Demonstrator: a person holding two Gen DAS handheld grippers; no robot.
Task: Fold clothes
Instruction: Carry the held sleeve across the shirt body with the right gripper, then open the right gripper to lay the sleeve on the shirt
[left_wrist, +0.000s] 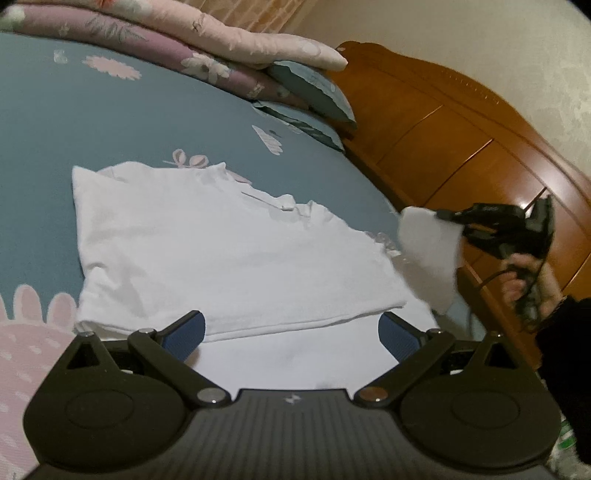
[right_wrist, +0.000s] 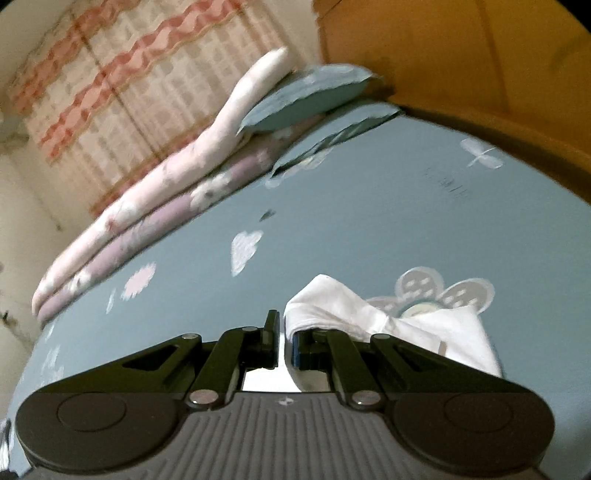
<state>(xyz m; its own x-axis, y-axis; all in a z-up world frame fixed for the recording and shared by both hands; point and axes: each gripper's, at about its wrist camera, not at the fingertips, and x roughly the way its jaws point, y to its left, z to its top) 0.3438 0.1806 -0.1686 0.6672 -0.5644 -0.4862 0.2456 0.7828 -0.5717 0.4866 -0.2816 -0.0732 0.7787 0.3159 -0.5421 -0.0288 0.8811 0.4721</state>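
A white garment (left_wrist: 221, 251) lies partly folded on the blue flowered bed sheet (left_wrist: 55, 129). My left gripper (left_wrist: 291, 334) hovers over its near hem, open, its blue pads (left_wrist: 184, 332) wide apart and gripping nothing. At the right, my right gripper (left_wrist: 441, 215), held by a hand (left_wrist: 524, 280), is shut on a corner of the garment and holds that flap (left_wrist: 428, 254) up off the bed. In the right wrist view the right gripper (right_wrist: 285, 334) has its jaws closed on the bunched white cloth (right_wrist: 332, 302), which drapes off to the right over the sheet.
Folded pink and purple quilts (left_wrist: 166, 48) are stacked along the far side of the bed, with blue pillows (left_wrist: 314, 88) beside them. A wooden headboard (left_wrist: 443, 129) borders the bed on the right. A patterned curtain (right_wrist: 129, 92) hangs behind the quilts.
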